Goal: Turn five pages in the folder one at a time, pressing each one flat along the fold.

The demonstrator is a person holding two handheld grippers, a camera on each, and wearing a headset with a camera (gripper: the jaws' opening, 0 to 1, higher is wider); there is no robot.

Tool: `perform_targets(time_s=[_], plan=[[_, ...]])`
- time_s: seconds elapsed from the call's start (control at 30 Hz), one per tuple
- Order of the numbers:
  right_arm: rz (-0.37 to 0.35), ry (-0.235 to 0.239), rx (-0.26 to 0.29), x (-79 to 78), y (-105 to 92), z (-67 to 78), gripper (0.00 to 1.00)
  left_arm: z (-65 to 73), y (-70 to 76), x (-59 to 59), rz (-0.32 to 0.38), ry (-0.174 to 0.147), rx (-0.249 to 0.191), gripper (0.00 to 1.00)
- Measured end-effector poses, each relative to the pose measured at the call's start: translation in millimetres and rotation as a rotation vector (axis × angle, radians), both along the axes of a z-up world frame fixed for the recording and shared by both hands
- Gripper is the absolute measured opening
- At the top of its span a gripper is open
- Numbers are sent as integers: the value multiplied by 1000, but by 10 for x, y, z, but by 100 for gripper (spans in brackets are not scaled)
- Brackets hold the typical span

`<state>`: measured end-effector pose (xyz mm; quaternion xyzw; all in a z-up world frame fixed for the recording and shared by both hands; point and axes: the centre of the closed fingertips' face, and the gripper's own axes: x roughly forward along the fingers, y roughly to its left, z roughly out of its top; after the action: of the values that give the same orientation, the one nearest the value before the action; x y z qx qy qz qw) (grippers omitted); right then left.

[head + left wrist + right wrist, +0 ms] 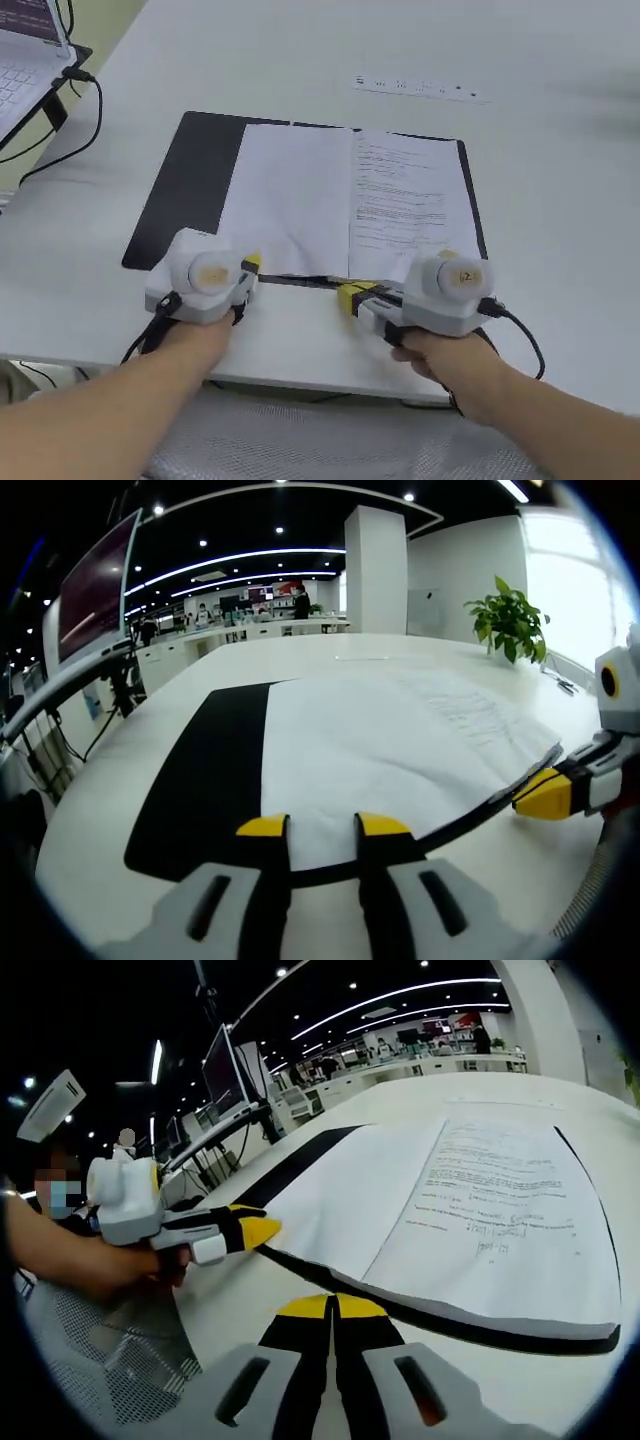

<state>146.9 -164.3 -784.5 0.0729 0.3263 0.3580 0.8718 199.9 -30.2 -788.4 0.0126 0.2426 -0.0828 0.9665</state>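
Lying open, folder point(190, 190) long side-to-side, fold point(351, 200) running front-to-back.

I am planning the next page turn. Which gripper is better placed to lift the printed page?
Probably the right gripper: its shut tips lie by the near edge of the printed page. The left gripper sits at the blank page.

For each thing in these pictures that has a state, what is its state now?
folder: open, lying flat
left page: blank side up, slightly wavy
right page: printed side up, flat
left tool: open, empty
right tool: shut, empty
laptop: open
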Motion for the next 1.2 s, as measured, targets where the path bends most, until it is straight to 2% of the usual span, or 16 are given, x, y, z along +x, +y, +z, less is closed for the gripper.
perform_targets(time_s=[0.13, 0.27, 0.37, 0.5, 0.63, 0.73, 0.77, 0.87, 0.9, 1.03, 1.07, 1.2], plan=[[10, 1, 16, -61, 43, 130, 0, 13, 6, -7, -1, 1, 1, 24], [-11, -5, 57, -62, 56, 355, 0, 22, 15, -11, -3, 11, 3, 24], [-51, 6, 92, -45, 14, 496, 0, 35, 17, -11, 4, 24, -4, 24], [-142, 21, 140, -27, -130, 688, 0, 40, 38, 0, -1, 60, -17, 24], [-209, 22, 161, -40, -328, 814, 0, 44, 77, 14, -4, 118, -60, 20], [-254, 15, 163, -37, -483, 871, 0, 51, 90, 19, 19, 162, -129, 19], [-267, 9, 162, -39, -543, 893, 0, 65, 75, 9, 30, 183, -166, 19], [-300, 3, 159, -26, -665, 924, 0, 105, 29, 1, 33, 208, -242, 23], [-317, -1, 161, -16, -727, 948, 0, 132, 23, -7, 46, 223, -284, 24], [-373, -16, 146, 31, -942, 1007, 0, 311, 62, -12, 91, 215, -351, 25], [-383, -15, 147, 43, -985, 1015, 0, 344, 62, -26, 89, 221, -351, 29], [-437, -39, 132, 125, -1197, 1067, 0, 559, 35, -101, 65, 203, -335, 37]])
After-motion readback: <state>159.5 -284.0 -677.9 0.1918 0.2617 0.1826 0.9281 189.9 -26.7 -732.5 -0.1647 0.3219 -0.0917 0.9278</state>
